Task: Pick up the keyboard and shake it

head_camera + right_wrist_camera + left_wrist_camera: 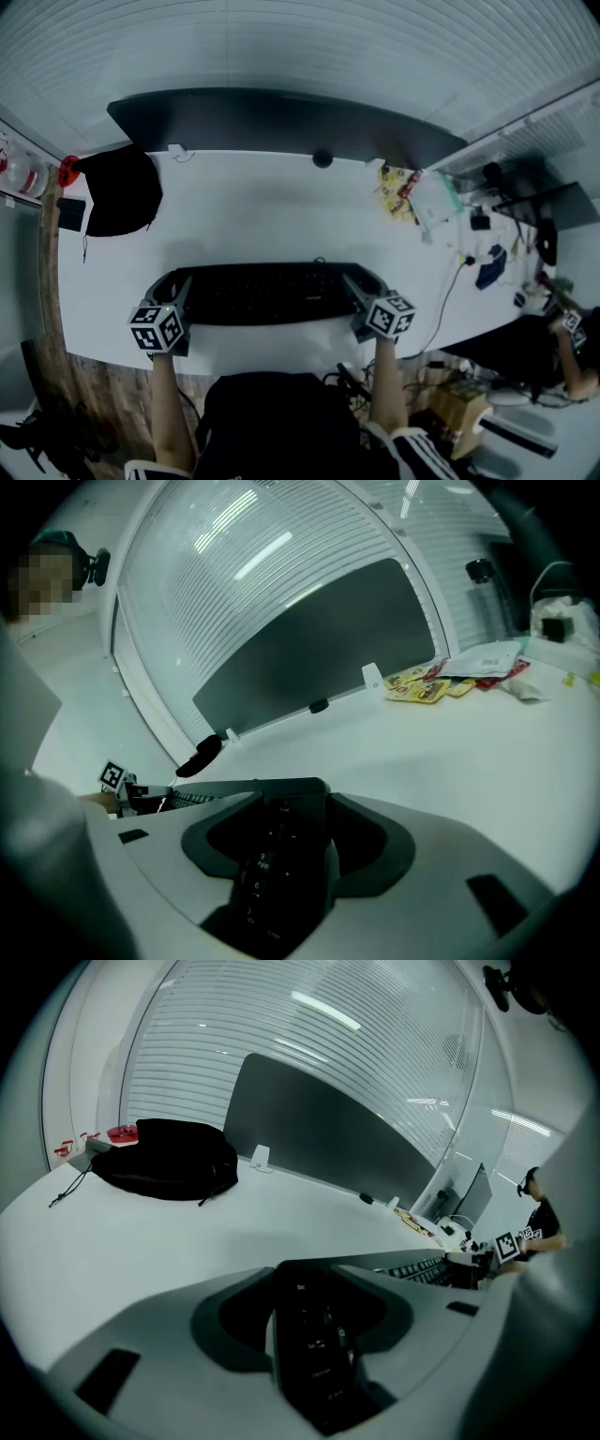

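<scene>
black keyboard (267,292) spans the near side of the white desk (253,216). left gripper (181,291) is clenched on its left end, right gripper (356,289) on its right. i'd raise both ends together, level, then shake gently so neither end slips.

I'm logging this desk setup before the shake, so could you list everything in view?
desk: one, white, spans the head view.
keyboard: one, black, by the desk's near edge, each end between a gripper's jaws.
bag: one, black, far left corner.
divider panel: one, dark grey, along the back edge.
snack packets: a few, yellow, back right.
round object: one, black, small, back edge, middle.
left gripper: one, grey, shut on the keyboard's left end.
right gripper: one, grey, shut on the keyboard's right end.
forearms: two, bare, behind the grippers.
</scene>
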Tool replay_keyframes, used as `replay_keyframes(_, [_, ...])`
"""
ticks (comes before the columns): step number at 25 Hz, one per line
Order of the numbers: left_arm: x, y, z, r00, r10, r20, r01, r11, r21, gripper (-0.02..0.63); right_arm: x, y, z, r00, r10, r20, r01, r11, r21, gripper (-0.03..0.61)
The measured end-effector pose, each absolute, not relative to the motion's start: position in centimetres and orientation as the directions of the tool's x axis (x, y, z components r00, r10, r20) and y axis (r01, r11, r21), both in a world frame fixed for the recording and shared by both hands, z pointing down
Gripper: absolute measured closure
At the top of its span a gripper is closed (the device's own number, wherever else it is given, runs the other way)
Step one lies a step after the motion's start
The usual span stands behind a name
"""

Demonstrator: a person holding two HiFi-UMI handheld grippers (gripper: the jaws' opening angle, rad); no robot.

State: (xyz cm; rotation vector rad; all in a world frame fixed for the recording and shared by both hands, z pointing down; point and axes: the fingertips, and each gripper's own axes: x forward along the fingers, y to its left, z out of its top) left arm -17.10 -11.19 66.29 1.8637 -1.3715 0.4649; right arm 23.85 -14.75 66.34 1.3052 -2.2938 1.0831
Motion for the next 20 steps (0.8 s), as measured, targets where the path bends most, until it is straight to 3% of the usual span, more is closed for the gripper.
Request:
replay_keyframes(10, [-17.2, -11.7, 67.9, 0.295, -0.601, 0.743, -0.953, -0.128, 0.274, 0.439, 23.4, -15.5, 65.6, -0.526, -0.64, 0.56, -0.842, 0.299, -0.449, 0.377])
replay_keyframes(20, [-17.1, -11.5, 67.0, 0.29, -0.619, 0.729, -0.956, -0.147, 0.255, 0.439, 23.8, -14.8, 65.9, -0.515, -0.634, 0.578, -0.85, 0.29, -0.439, 0.377])
